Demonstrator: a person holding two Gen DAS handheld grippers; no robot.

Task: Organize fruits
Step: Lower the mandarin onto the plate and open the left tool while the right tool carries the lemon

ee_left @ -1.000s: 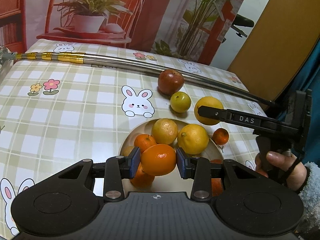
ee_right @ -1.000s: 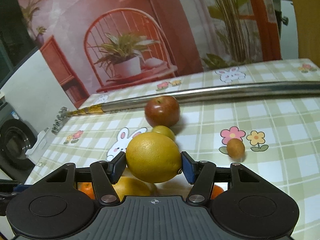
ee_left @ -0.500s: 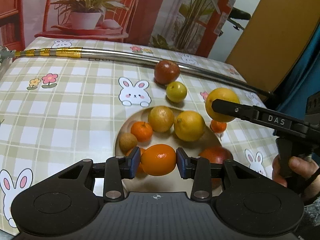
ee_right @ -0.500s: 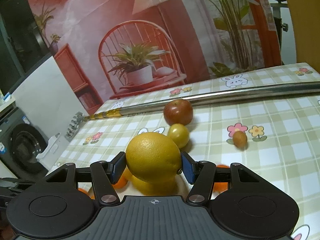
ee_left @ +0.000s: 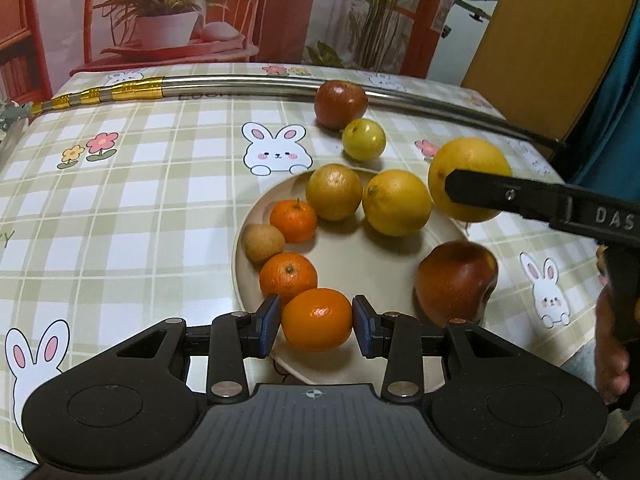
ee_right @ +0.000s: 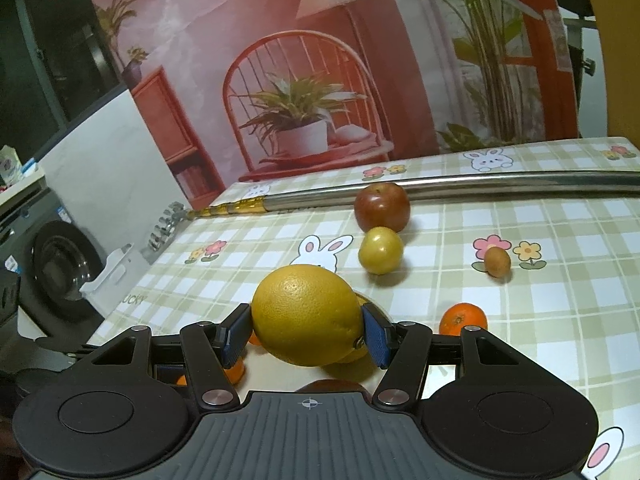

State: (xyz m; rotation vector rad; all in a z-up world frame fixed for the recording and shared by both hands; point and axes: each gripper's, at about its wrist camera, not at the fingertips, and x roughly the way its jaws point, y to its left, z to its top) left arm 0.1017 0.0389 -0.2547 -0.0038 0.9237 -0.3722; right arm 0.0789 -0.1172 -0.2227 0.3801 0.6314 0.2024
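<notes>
Glossy orange skin marks the mandarin (ee_left: 317, 319) clamped between the blue pads of the left gripper (ee_left: 316, 325), held at the near rim of the smooth beige plate (ee_left: 360, 268). On that round plate lie two more small mandarins, a rough tan longan-like fruit (ee_left: 264, 242), a dull orange (ee_left: 333, 191), a lemon-yellow citrus (ee_left: 397, 202) and a dark red apple (ee_left: 456, 282) at the right edge. The right gripper (ee_right: 307, 332) is closed on a large pebbly yellow citrus (ee_right: 307, 314), carried just above the plate's far right rim. Beyond the plate, on the checked vinyl tablecloth (ee_left: 120, 200) printed with rabbits and flowers, a second red apple (ee_left: 340, 105) touches a smooth yellow-green round fruit (ee_left: 363, 139). In the right wrist view, a small mandarin (ee_right: 463, 318) and a tiny brown oval fruit (ee_right: 497, 261) sit apart on the cloth. A long polished metal pole (ee_left: 240, 84) with gold bands crosses the table's far side.
</notes>
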